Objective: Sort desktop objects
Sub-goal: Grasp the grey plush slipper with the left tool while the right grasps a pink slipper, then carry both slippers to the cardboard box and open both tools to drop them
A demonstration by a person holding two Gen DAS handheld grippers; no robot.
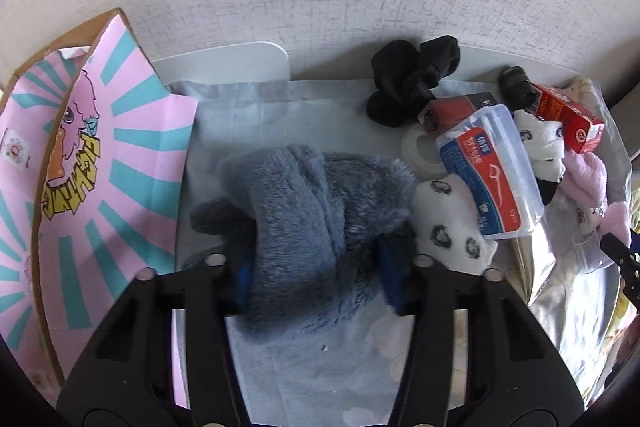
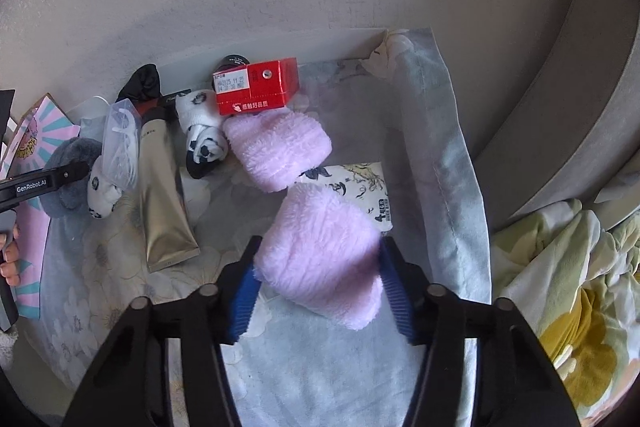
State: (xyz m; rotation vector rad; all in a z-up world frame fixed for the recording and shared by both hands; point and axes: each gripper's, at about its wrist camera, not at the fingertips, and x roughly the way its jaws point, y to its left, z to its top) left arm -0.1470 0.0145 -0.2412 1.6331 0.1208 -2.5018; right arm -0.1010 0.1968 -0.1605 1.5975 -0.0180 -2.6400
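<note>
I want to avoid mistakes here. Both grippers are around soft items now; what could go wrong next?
1. The grey furry item touches the spotted sock under the floss box; lifting may drag them.
2. The pink fluffy item bulges beyond the right gripper, so it may slip.
</note>
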